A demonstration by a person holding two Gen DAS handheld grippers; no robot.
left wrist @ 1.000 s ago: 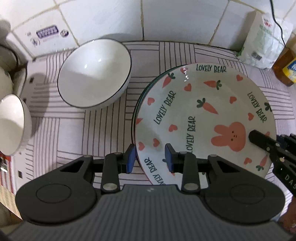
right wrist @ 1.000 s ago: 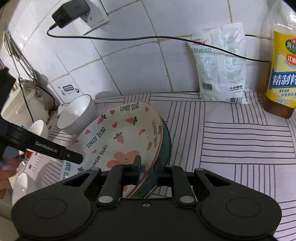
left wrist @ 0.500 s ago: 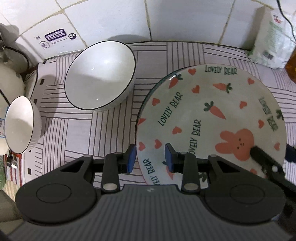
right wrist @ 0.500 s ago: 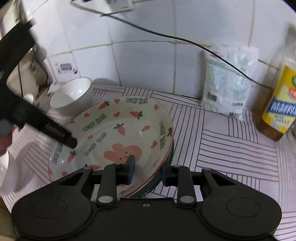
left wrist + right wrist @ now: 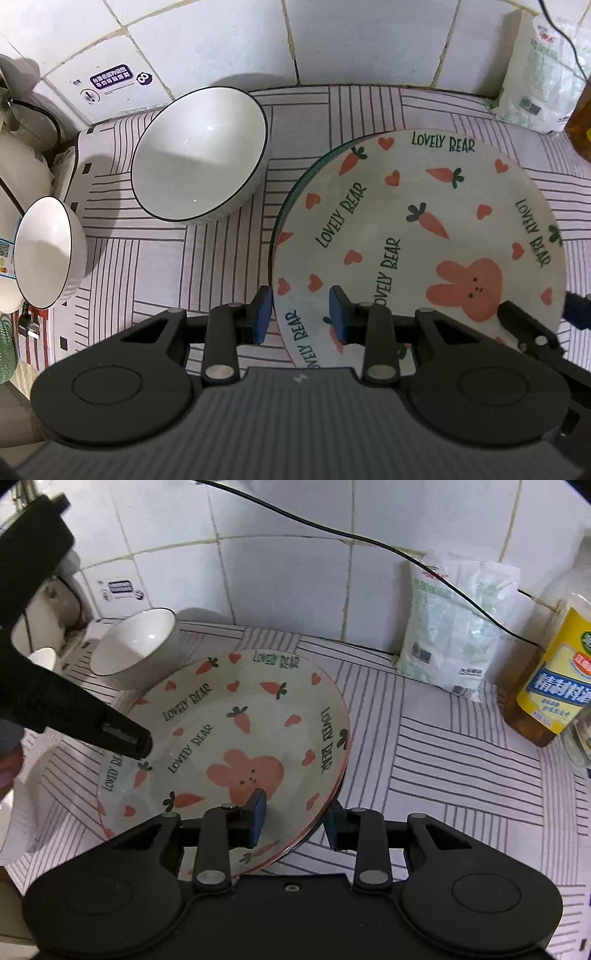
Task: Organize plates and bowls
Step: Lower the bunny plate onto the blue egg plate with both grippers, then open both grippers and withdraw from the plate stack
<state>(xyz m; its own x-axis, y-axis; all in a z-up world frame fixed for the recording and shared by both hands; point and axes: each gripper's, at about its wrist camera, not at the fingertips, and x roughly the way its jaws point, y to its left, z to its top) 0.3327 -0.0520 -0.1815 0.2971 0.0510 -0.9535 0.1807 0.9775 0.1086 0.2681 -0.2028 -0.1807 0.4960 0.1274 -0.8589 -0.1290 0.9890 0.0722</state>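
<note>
large bowl (image 5: 199,158) beside plate (image 5: 417,236), cloth (image 5: 461,760) bare rightward

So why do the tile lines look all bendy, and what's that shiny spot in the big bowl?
Left wrist view: the fisheye lens curves the wall tiles; the spot in the big white bowl is light glare. Right wrist view: same bending, and the left tool looks slightly blurred.

White square wall tiles (image 5: 288,587) with stained grout rise behind a desk (image 5: 461,760) covered in a white cloth printed with dark stripe blocks. A black cable (image 5: 369,541) runs across the tiles above the desk. Indoor light, soft shadows.
</note>
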